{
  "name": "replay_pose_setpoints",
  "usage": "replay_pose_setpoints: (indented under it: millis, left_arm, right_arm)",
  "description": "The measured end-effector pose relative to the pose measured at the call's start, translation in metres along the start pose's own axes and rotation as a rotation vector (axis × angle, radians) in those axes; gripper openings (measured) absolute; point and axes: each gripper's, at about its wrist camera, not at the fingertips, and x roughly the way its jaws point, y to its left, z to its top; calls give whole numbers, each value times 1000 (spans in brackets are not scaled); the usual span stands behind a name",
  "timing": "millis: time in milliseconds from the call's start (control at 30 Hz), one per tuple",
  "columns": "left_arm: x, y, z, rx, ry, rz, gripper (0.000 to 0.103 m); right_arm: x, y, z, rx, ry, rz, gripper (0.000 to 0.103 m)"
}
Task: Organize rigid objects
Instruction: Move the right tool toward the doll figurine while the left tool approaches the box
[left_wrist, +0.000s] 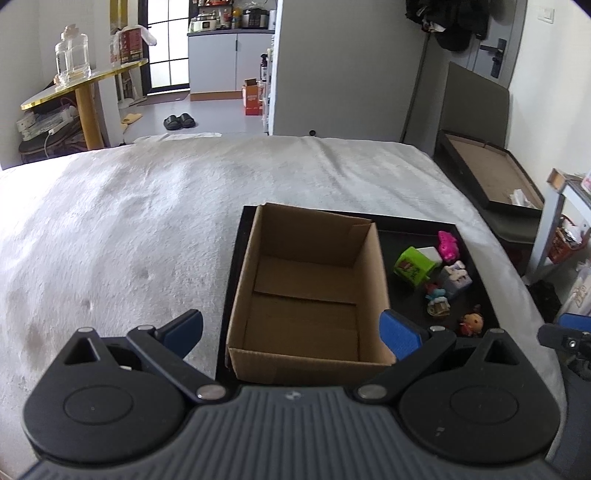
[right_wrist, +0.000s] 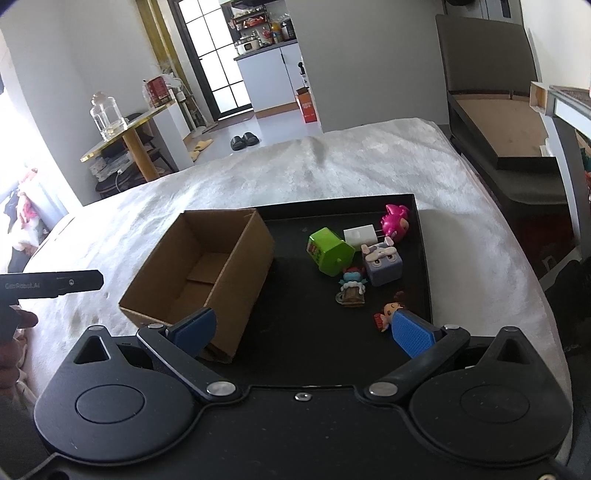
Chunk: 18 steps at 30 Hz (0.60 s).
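Note:
An empty open cardboard box (left_wrist: 306, 291) (right_wrist: 199, 273) stands on the left part of a black tray (right_wrist: 314, 321) (left_wrist: 476, 280) on the white bed. Right of the box lie several small toys: a green block (right_wrist: 328, 251) (left_wrist: 412, 266), a white cube (right_wrist: 358, 236), a pink figure (right_wrist: 395, 222) (left_wrist: 447, 245), a grey bunny cube (right_wrist: 382, 264) (left_wrist: 456, 278), a blue-haired figure (right_wrist: 351, 286) and a red-haired doll (right_wrist: 388, 314) (left_wrist: 472, 323). My left gripper (left_wrist: 291, 334) is open over the box's near edge. My right gripper (right_wrist: 303, 334) is open, low over the tray, its right finger beside the doll.
The white fuzzy bedcover (left_wrist: 129, 229) spreads left and beyond the tray. A dark bench with a shallow box (left_wrist: 491, 173) stands at the bed's right. A gold-edged side table with glass jars (left_wrist: 77, 81) stands far left. My left gripper shows at the left edge of the right wrist view (right_wrist: 55, 282).

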Motion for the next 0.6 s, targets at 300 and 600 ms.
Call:
replay_pose_setpoints:
  millis: [300,600]
  left_arm:
    - [32,8,-2,-7,23,64,101]
    - [63,13,-4,-18,33,120,100]
  right_arm:
    - [26,-18,3,31,13,-26,103]
    - [61,-29,4,69,50,-55,103]
